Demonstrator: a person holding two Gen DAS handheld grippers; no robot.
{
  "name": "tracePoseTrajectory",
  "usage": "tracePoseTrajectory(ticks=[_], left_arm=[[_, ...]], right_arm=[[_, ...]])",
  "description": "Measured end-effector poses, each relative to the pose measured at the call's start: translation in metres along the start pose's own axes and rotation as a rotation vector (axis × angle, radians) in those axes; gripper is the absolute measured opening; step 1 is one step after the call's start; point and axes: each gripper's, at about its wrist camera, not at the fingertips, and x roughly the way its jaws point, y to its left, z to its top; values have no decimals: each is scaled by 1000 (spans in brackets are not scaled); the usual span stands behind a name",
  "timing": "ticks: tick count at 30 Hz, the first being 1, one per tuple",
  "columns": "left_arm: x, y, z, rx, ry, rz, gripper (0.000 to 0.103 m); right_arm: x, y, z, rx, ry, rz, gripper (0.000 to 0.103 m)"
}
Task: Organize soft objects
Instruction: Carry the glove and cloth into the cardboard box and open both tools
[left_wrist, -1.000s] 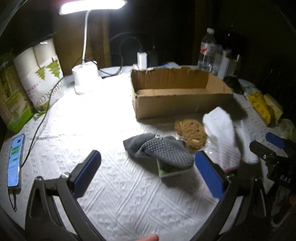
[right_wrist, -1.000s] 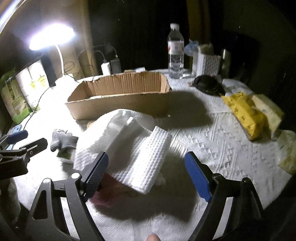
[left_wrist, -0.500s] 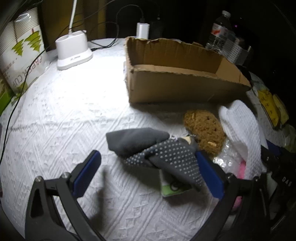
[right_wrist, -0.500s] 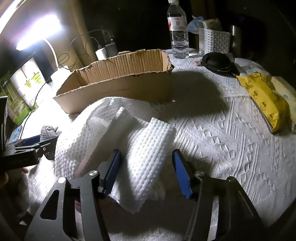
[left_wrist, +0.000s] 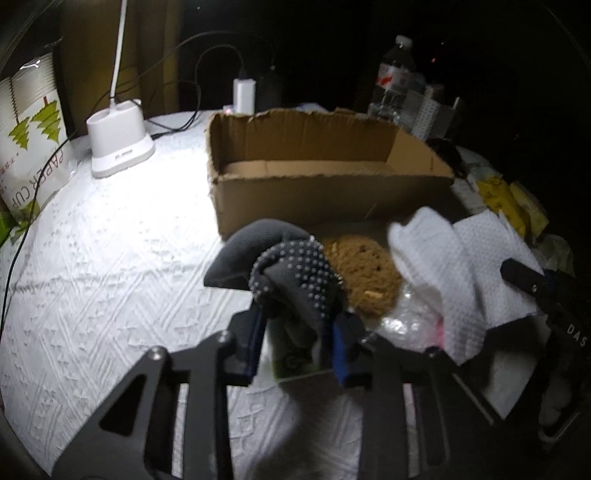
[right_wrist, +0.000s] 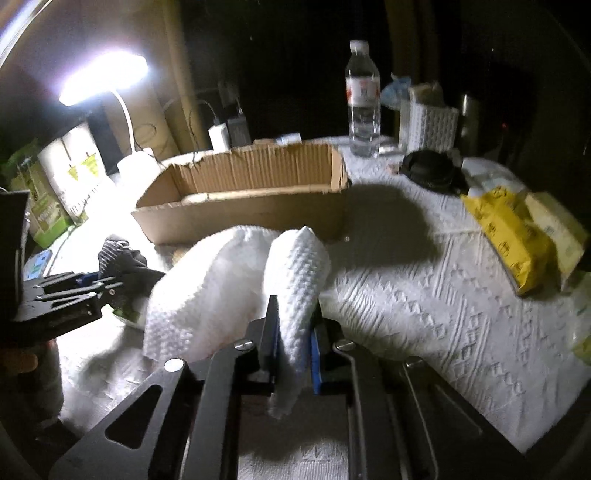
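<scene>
Left tongs (left_wrist: 297, 341), nearest the lens, clenched on one grey dotted sock (left_wrist: 295, 280), which is bunched above a green-and-white card (left_wrist: 295, 363) on the white surface (left_wrist: 110, 277). Right tongs (right_wrist: 293, 343) clenched on a fold of one white cloth (right_wrist: 295, 280); the rest of the cloth drapes leftward onto the surface. Just beyond the sock: one brown sponge (left_wrist: 364, 275), touching it, with clear plastic wrap (left_wrist: 410, 317) beside. Farther: one open cardboard box (left_wrist: 325, 184), upright; nothing shows on the visible part of its floor. At the far edge: one lamp base (left_wrist: 120, 146), one water bottle (right_wrist: 362, 99), one white basket (right_wrist: 430, 123). At right: two yellow packets (right_wrist: 509, 229).
</scene>
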Motion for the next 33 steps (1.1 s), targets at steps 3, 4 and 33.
tracePoseTrajectory(ticks=[3, 4, 33], left_arm=[[-11, -3, 0, 17, -29, -14, 26], [-15, -4, 0, 18, -37, -18, 26], [-43, -4, 86, 85, -219, 54, 26]], right_arm=[[-13, 1, 4, 1, -34, 10, 14], [-17, 1, 5, 2, -44, 13, 14], [2, -18, 101, -60, -190, 93, 14]])
